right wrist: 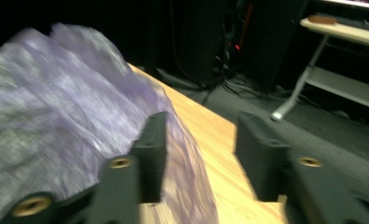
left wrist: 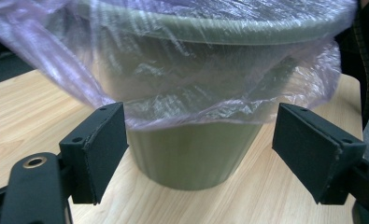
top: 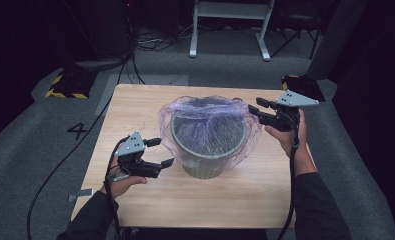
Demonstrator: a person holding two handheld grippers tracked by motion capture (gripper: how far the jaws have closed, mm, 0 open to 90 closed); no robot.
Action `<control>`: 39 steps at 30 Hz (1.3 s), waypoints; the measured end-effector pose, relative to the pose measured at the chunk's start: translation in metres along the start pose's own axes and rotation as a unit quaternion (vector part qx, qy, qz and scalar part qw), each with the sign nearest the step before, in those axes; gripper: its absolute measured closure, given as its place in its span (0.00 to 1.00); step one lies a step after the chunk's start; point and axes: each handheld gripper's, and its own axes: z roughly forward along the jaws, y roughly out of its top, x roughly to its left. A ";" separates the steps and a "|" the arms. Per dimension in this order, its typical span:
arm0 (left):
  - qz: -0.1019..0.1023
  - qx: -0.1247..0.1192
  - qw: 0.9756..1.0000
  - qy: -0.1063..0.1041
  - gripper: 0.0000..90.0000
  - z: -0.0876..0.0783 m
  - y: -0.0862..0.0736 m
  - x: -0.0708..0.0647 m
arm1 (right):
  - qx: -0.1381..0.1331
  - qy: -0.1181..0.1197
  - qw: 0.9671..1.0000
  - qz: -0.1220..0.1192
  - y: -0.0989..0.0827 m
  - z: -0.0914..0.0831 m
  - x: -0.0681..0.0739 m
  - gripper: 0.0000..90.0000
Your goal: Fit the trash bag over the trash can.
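**Bag draped over bin, both tongs spread**

I see the green bin [top: 208, 145] standing upright near the middle of the wooden table [top: 135, 107], with the thin purple bag [top: 185, 107] pulled over its rim and hanging down the outside. My left gripper [top: 161, 152] sits just beside the bin's near-left side, jaws spread wide, nothing pinched; the bag's hem hangs between and beyond them. My right gripper [top: 257, 111] is at the far-right rim, jaws apart, bag film lying against one pad [right wrist: 154, 154], not clamped.
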 end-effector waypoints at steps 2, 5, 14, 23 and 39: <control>-0.004 0.001 1.000 -0.007 0.21 0.006 0.001 0.001 | -0.015 0.024 1.000 0.001 0.003 -0.003 0.002 0.52; -0.009 0.001 1.000 -0.013 0.22 0.012 0.002 0.001 | -0.029 0.050 0.998 -0.015 0.009 -0.007 0.007 0.45; 0.035 0.030 0.998 0.045 0.76 0.024 0.003 -0.002 | 0.032 0.109 0.988 -0.108 0.014 0.007 0.027 0.74; 0.040 0.039 0.997 0.055 1.00 0.029 0.000 0.006 | 0.056 0.067 0.992 -0.089 0.018 0.025 0.015 1.00; 0.064 0.104 0.991 0.049 1.00 0.039 -0.023 0.013 | 0.071 -0.022 0.997 0.001 0.014 0.059 -0.018 1.00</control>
